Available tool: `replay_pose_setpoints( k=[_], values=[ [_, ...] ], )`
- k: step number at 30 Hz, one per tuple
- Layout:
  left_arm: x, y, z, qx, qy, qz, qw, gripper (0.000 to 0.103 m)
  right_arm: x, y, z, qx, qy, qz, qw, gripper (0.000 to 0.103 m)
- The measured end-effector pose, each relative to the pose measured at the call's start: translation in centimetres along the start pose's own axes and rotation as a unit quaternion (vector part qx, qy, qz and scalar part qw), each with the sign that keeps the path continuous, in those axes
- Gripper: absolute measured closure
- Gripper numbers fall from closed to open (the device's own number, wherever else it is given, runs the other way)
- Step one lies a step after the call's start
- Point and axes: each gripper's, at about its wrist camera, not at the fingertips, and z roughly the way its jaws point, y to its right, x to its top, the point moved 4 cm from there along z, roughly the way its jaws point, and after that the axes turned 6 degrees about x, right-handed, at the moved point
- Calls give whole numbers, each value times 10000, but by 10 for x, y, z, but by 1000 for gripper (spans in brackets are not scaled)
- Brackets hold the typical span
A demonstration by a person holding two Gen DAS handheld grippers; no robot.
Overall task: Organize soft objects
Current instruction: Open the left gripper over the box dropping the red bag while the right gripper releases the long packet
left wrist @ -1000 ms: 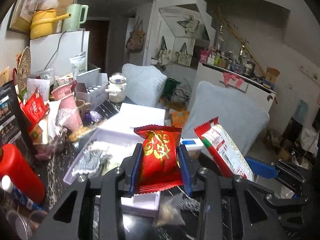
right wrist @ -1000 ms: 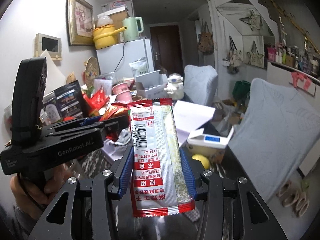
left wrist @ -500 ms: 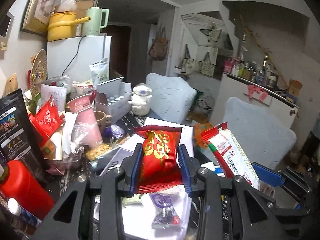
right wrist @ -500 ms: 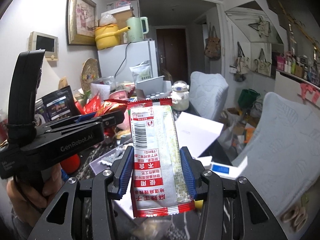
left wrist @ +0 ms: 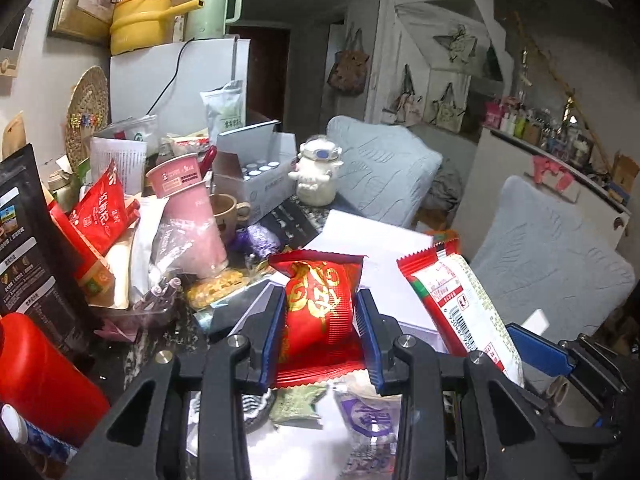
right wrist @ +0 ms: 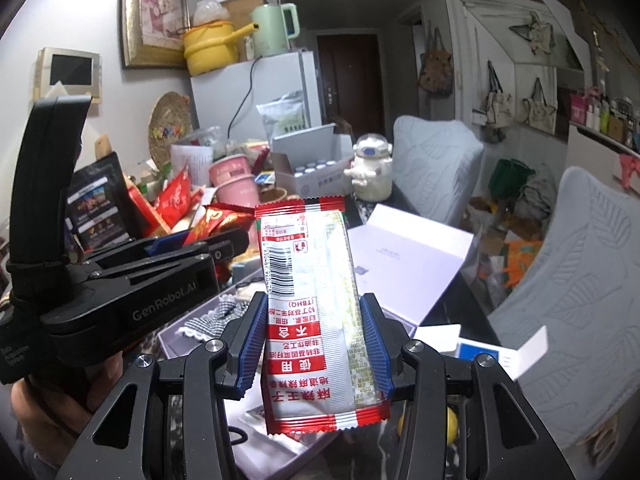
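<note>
My left tongs point(left wrist: 320, 320) are clenched on a red packet with gold lettering point(left wrist: 318, 312), the blue pads pressing its two sides. The packet stands nearly upright between them, long axis running away from me, top seam tipped toward the far end of the bench point(left wrist: 132, 344). It hangs above a shallow white tray point(left wrist: 416, 330) where a purple sachet point(left wrist: 370, 420) and a green sachet point(left wrist: 296, 404) lie flat just under the tongs.

My right tongs point(right wrist: 316, 344) grip a long silver packet with red ends point(right wrist: 316, 320) at about mid-length. Its long axis points up and away from me, the barcode end highest, the printing upside down from where I look. In the left view the same packet point(left wrist: 460, 304) leans beside the red one, close but apart.

An open white box point(right wrist: 404, 256) sits beyond the silver packet. A checked cloth point(right wrist: 216, 314) lies in the tray to its left. The hand point(right wrist: 44, 400) on the left handle shows at the lower left edge.
</note>
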Motion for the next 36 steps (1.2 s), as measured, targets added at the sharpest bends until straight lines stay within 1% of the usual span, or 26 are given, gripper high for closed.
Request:
replay_pose_setpoints(
  k=[4,7,11,14,17,21,25,32,36],
  values=[
    [-5,-4,15,210,-138,74,9997,68,-4,3,20,16,-174,41,9998,57],
    [-12,-7,30,373,-338,114,9987,68,-9,7,36,3,-376,46,9993,57],
    [-19,-11,46,310,-645,29,9974,69,-14,8,52,21,-582,60,9983,57],
    [-25,-12,57,365,-814,48,9960,68,-16,10,58,59,-655,121,9978,57],
    [-30,-14,67,317,-995,-20,9945,68,-17,10,63,27,-736,97,9972,57],
    [-37,-15,79,425,-1185,16,9920,68,-21,8,74,49,-879,62,9961,57],
    [-46,-13,90,400,-1443,62,9887,68,-29,8,84,20,-1029,51,9947,57],
    [-55,-10,103,549,-1640,219,9847,68,-38,10,92,-12,-1221,37,9925,57],
    [-60,-9,110,636,-1839,291,9805,68,-44,13,99,-55,-1356,129,9907,57]
  ],
)
